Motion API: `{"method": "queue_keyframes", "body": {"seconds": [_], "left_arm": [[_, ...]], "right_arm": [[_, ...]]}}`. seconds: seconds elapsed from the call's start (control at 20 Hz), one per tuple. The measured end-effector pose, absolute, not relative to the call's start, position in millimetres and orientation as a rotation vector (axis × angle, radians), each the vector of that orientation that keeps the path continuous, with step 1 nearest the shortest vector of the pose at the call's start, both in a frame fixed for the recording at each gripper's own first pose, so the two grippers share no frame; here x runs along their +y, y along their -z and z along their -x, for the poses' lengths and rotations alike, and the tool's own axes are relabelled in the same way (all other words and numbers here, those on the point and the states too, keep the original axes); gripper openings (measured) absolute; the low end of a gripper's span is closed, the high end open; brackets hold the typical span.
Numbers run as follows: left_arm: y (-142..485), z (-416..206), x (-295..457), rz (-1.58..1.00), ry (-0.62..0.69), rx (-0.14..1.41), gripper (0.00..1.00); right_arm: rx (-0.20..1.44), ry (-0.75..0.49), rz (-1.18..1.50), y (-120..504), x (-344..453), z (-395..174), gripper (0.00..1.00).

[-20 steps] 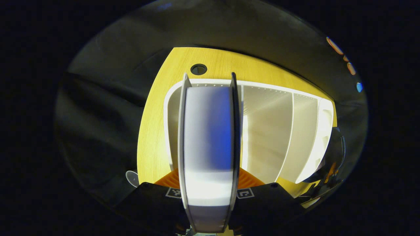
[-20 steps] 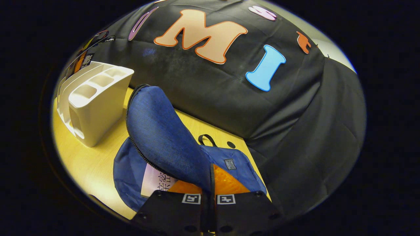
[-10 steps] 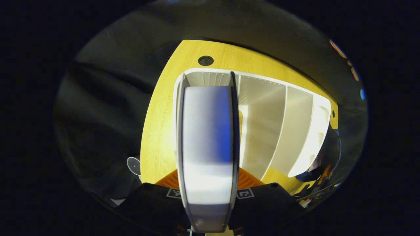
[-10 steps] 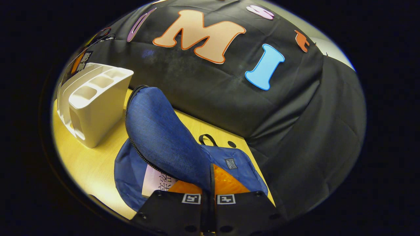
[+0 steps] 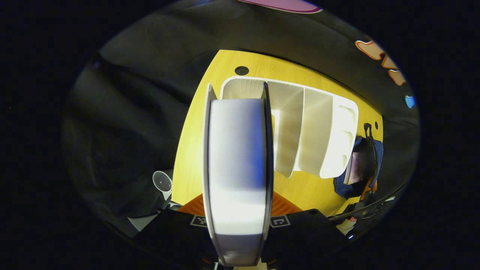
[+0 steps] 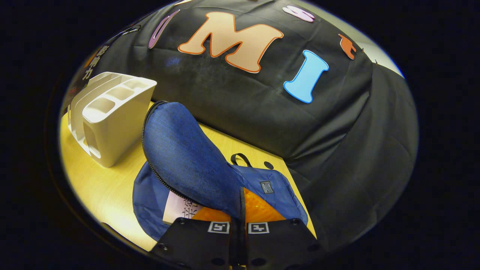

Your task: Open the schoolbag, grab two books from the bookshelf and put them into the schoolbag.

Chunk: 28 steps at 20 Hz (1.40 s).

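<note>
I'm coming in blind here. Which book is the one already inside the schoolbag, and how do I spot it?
Start at the yellow table, right of the white bookshelf. There lies the blue schoolbag, its flap pinched up by the right hand-held gripper. The book is the pale pink cover with dark print in the bag's mouth, under that flap; the other book is held by the left hand-held gripper.

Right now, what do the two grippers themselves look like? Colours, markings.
Both match: the left gripper and right gripper each have a black body bearing two small square black-and-white fiducial tags, one per finger base. The fingers are orange with a ribbed texture. No cables or sleeves visible near them.
</note>
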<state>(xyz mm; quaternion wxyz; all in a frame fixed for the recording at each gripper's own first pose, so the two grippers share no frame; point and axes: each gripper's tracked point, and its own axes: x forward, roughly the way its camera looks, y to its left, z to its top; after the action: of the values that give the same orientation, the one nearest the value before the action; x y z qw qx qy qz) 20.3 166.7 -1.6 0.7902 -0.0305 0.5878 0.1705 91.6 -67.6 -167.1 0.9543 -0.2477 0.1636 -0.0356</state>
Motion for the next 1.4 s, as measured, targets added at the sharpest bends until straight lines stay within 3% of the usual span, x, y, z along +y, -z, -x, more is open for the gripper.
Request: {"method": "queue_keyframes", "body": {"seconds": [0.5,0.75,1.4], "left_arm": [[-40.9,9.5,90.5,0.135,-0.268,1.125,0.40],[-42.6,1.4,14.8,0.213,-0.092,1.069,0.40],[47.7,-55.8,-139.0,0.370,0.187,0.987,0.40]], "right_arm": [[0.337,0.057,0.463,163.1,-71.5,-91.7,0.06],[0.337,0.040,0.403,162.2,-75.0,-91.9,0.04],[0.313,-0.010,0.267,151.1,-89.4,-92.7,0.06]]}}
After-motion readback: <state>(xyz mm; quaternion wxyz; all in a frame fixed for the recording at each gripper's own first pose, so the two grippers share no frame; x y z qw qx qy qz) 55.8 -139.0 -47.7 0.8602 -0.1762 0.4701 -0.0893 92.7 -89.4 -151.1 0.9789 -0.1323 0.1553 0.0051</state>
